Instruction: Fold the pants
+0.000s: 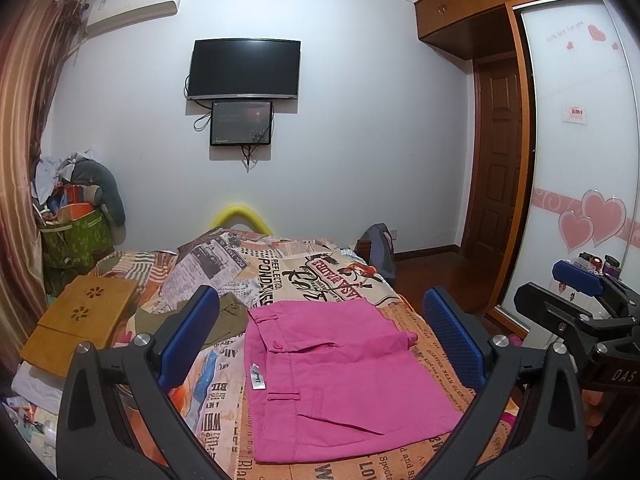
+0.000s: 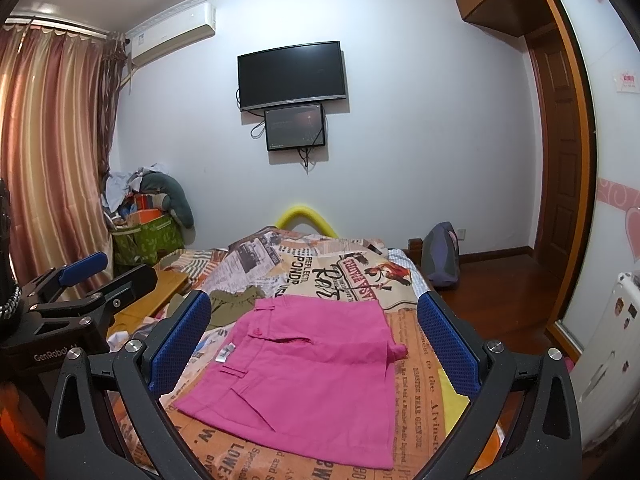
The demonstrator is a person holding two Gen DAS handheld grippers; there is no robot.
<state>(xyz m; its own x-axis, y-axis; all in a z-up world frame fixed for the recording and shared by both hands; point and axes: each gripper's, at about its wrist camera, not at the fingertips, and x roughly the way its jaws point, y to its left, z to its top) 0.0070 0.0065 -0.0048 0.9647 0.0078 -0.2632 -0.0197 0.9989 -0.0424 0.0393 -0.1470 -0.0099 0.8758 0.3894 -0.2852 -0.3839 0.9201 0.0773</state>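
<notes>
Pink pants (image 1: 336, 380) lie folded into a flat rectangle on the bed, waistband at the left with a white label showing. They also show in the right wrist view (image 2: 308, 376). My left gripper (image 1: 320, 340) is open and empty, held above the pants with its blue pads on either side. My right gripper (image 2: 316, 340) is open and empty too, above the pants. Each gripper shows at the edge of the other's view: the right one (image 1: 580, 300), the left one (image 2: 88, 276).
The bed (image 1: 312, 268) has a newspaper-print cover. An olive garment (image 1: 224, 316) lies left of the pants. A wooden lap tray (image 1: 80, 320) sits at the bed's left edge. A yellow cloth (image 2: 452, 400) lies right of the pants. A bag (image 2: 440, 256) stands on the floor.
</notes>
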